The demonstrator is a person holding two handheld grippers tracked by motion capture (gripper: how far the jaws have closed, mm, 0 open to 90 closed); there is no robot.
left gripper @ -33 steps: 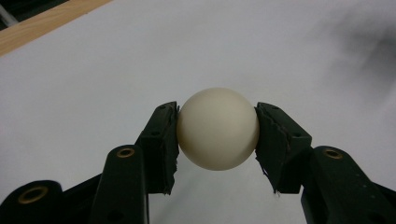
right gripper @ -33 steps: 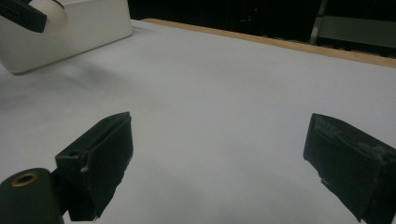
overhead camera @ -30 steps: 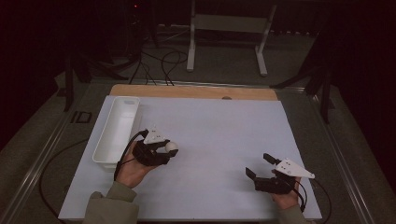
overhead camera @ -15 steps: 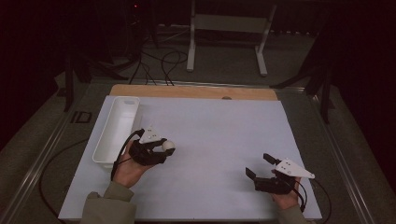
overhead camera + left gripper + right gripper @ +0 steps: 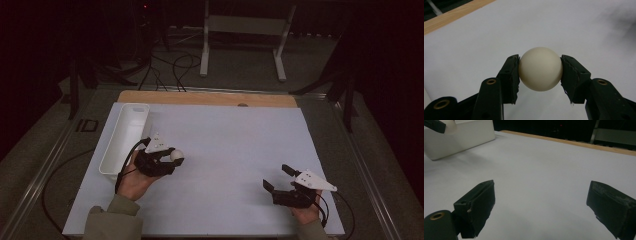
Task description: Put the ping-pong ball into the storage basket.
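A cream-white ball (image 5: 540, 68) sits pinched between the two black pads of my left gripper (image 5: 540, 71), held above the white table sheet. From above, the same ball (image 5: 176, 155) shows at the tip of the left gripper (image 5: 172, 159), just right of the white bin (image 5: 125, 137). My right gripper (image 5: 277, 177) rests near the table's front right, jaws wide apart with nothing between them; in the right gripper view (image 5: 541, 202) only bare white sheet lies between its pads.
The long white bin (image 5: 461, 137) stands along the sheet's left side. A wooden strip (image 5: 207, 98) edges the far side of the table. Beyond it, cables and a metal stand (image 5: 245, 35) are on the dark floor.
The left hand with the ball has drifted slightly toward the front of the table. The right gripper has stayed put.
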